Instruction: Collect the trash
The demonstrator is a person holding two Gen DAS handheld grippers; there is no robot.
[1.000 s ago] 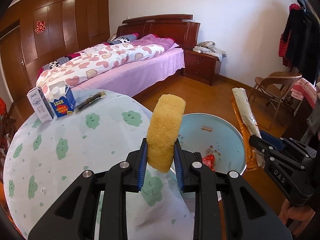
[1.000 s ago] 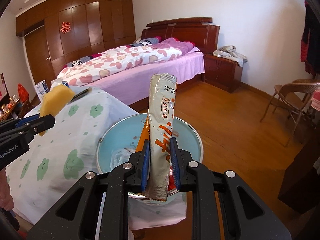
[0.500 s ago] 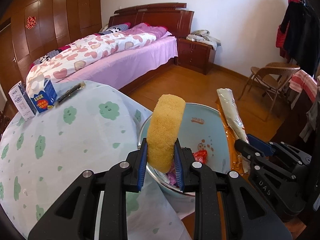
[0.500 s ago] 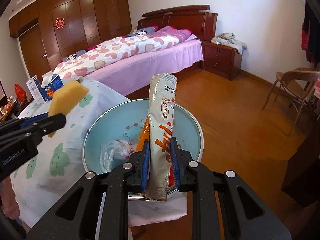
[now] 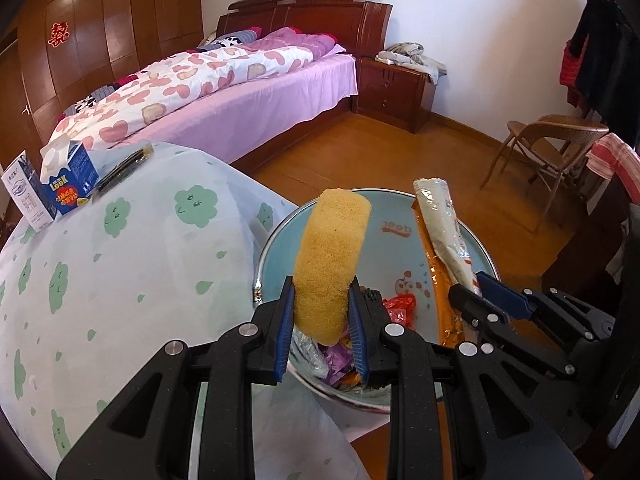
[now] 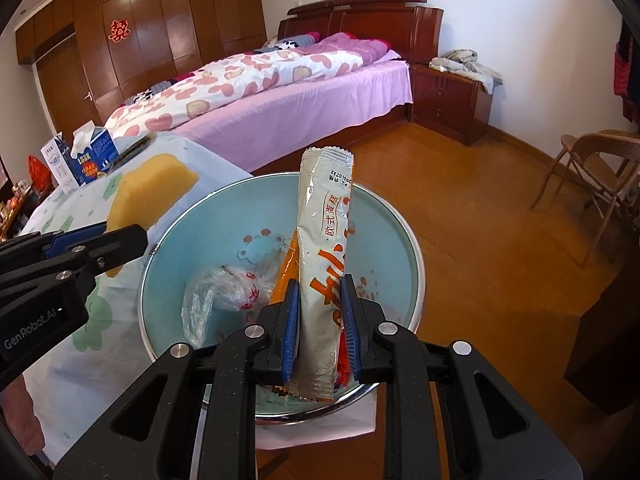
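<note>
Above the blue basin (image 6: pixel 404 240) beside the table (image 5: pixel 120 272), the left gripper (image 5: pixel 322 320) pinches a yellow sponge (image 5: pixel 332 256) upright, and the right gripper (image 6: pixel 320 316) clamps a long snack wrapper (image 6: pixel 326 240) that stands over the basin. Inside lie a crumpled plastic bag (image 6: pixel 216 292) and other wrappers. Two cartons (image 5: pixel 60 188) stand at the table's far edge.
</note>
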